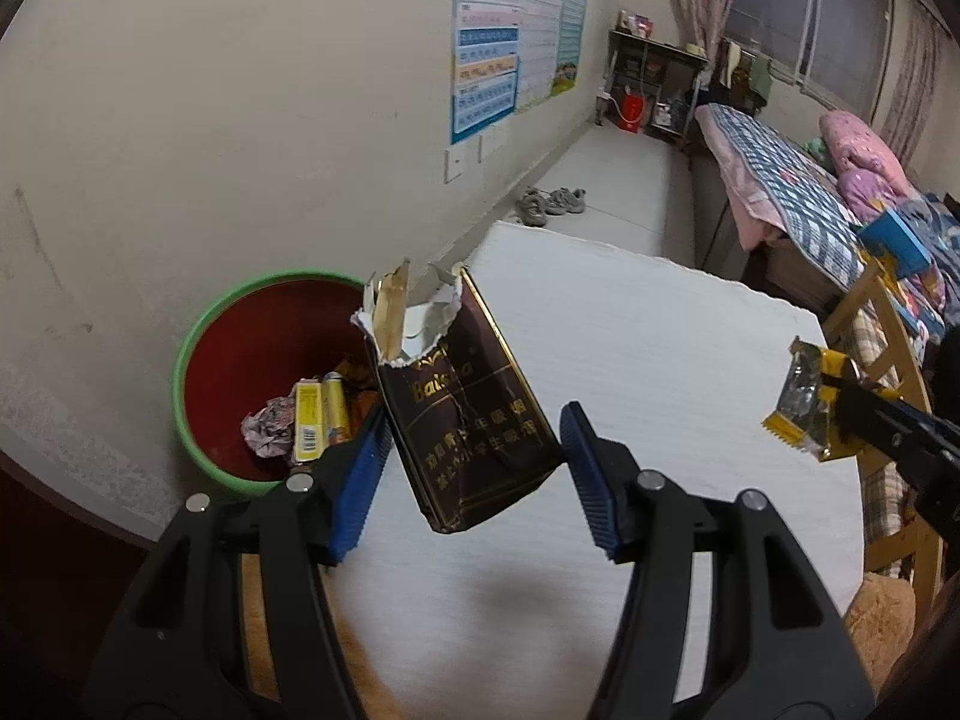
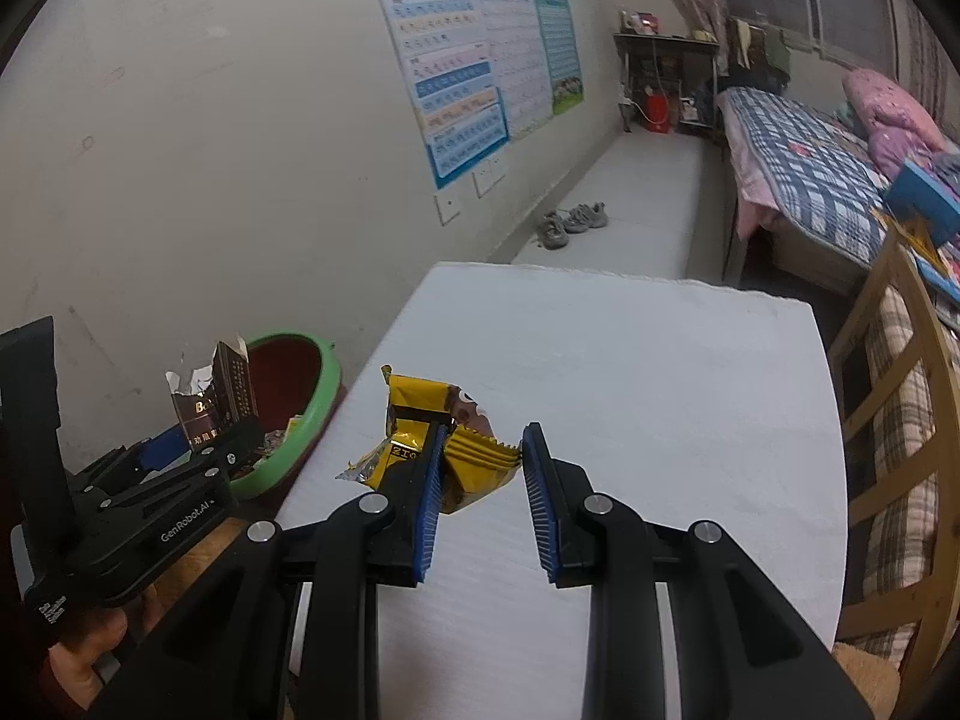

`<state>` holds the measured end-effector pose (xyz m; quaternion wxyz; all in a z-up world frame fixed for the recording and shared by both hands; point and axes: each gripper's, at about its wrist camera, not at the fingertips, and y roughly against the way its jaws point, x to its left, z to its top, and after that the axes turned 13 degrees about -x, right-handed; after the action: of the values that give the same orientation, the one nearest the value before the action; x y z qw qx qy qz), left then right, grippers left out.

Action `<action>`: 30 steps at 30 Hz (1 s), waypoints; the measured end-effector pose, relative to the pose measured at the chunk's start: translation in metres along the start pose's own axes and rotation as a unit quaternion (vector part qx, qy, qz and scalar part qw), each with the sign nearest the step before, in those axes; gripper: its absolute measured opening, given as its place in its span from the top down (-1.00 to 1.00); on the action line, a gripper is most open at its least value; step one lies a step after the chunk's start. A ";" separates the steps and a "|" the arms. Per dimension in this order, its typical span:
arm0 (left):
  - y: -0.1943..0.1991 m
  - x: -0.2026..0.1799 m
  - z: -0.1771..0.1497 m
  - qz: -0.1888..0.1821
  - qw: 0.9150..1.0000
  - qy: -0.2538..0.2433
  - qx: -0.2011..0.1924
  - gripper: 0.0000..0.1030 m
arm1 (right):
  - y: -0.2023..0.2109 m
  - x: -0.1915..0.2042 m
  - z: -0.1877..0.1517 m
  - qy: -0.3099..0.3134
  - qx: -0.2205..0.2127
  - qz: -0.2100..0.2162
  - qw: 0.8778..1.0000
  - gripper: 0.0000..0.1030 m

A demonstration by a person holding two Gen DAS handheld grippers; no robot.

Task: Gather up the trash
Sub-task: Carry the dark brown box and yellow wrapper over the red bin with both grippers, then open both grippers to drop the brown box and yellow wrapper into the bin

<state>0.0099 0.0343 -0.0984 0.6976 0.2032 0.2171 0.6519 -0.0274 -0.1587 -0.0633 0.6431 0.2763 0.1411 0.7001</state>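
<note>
Left gripper (image 1: 474,468) clamped across a torn brown cigarette pack (image 1: 465,402), one blue pad on each side edge, ragged foil top tilted toward the green-rimmed red trash bin (image 1: 198,354). Pack held above the near corner of the white table (image 1: 660,360), just beside the bin's rim. Inside the bin: crumpled paper (image 1: 267,423) and yellow packets (image 1: 321,420). Right gripper (image 2: 480,468) pinching a yellow snack wrapper (image 2: 420,426), crinkled foil pressed against the left blue pad, serrated wrapper edge reaching the right pad, all of it held over the table. Farther off: charts (image 2: 456,72) on the wall, shoes (image 2: 570,222) on the floor, a bed with a plaid blanket (image 2: 804,168), a wooden chair (image 2: 894,396) beside the table.
</note>
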 end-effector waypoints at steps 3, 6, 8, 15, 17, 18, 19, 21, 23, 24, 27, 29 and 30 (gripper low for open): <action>0.000 0.010 0.000 0.014 1.000 0.000 -0.003 -0.08 | -0.002 0.007 0.003 0.009 0.000 0.005 1.000 0.48; -0.001 0.018 0.001 0.028 1.000 0.000 -0.007 -0.08 | -0.006 0.015 0.005 0.016 0.002 0.012 1.000 0.48; -0.004 0.028 0.003 0.040 0.999 0.002 -0.009 -0.08 | -0.012 0.022 0.008 0.023 0.004 0.021 0.999 0.48; -0.029 0.081 0.009 0.083 0.996 0.010 0.010 -0.10 | -0.059 0.068 0.017 0.009 0.036 0.123 0.992 0.48; -0.039 0.097 0.012 0.095 0.995 0.013 0.015 -0.10 | -0.079 0.092 0.021 0.008 0.048 0.158 0.986 0.48; -0.045 0.108 0.013 0.101 0.995 0.019 0.018 -0.10 | -0.088 0.103 0.023 0.010 0.052 0.169 0.984 0.48; -0.048 0.115 0.015 0.104 0.994 0.024 0.019 -0.10 | -0.097 0.114 0.025 0.013 0.055 0.177 0.983 0.48; -0.055 0.127 0.017 0.107 0.994 0.034 0.019 -0.13 | -0.111 0.133 0.030 0.021 0.057 0.185 0.981 0.48; -0.064 0.139 0.018 0.111 0.993 0.040 0.019 -0.40 | -0.127 0.149 0.035 0.026 0.057 0.186 0.981 0.43; -0.067 0.143 0.019 0.117 0.992 0.040 0.017 -0.76 | -0.135 0.156 0.039 0.024 0.056 0.187 0.980 0.21; -0.066 0.151 0.019 0.130 0.990 0.051 -0.004 -0.89 | -0.156 0.163 0.048 0.008 0.061 0.198 0.978 -0.19; -0.064 0.150 0.021 0.133 0.989 0.058 -0.012 -0.89 | -0.159 0.159 0.054 0.000 0.059 0.192 0.980 -0.19; -0.061 0.149 0.021 0.134 0.989 0.059 -0.018 -0.89 | -0.153 0.153 0.054 -0.006 0.054 0.191 0.980 -0.19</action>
<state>0.0806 0.1787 -0.1212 0.5936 0.1797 0.2169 0.7539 0.1259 0.0033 -0.0729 0.4823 0.3370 0.1191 0.7998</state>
